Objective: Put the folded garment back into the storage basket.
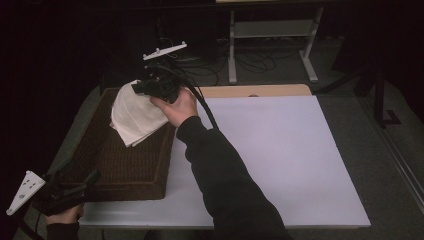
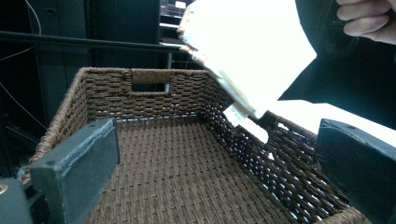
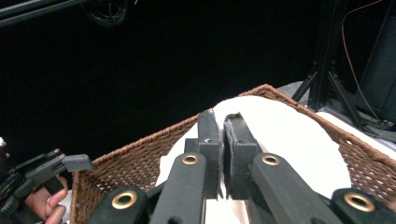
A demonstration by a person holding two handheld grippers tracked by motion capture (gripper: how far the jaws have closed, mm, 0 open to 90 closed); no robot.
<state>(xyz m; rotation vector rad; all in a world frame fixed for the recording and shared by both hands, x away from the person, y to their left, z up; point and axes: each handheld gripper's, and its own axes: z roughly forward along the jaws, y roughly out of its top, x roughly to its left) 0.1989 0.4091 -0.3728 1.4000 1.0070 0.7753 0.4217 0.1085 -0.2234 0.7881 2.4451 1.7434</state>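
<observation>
Two hand-held grippers work at a white table [image 1: 280,150] that carries a brown wicker basket [image 1: 127,165] on its left part. At far left in the high view, the left gripper [image 1: 82,186], held in the person's left hand [image 1: 62,216], sits low at the near left corner of the basket, its grey three-cornered plate [image 1: 24,192] pointing outward; in the left gripper view its two dark padded jaws stand wide apart with nothing between them, framing the woven basket floor [image 2: 187,168] and the far wall with its handle slot [image 2: 149,87]. Toward the centre, a folded white cloth [image 1: 134,117] hangs above the basket's far right part, its lower corner drooping over the basket's right rim; the left gripper view shows it raised clear of the basket floor, with a small tag [image 2: 236,113] at its lower edge. Right of the cloth, the right gripper [image 1: 142,87], held in the person's right hand [image 1: 176,107] on a dark-sleeved arm [image 1: 225,175], pinches the cloth's upper edge; in the right gripper view its jaws are pressed nearly together on the white fabric [image 3: 289,140], with the basket rim [image 3: 140,144] beyond.
</observation>
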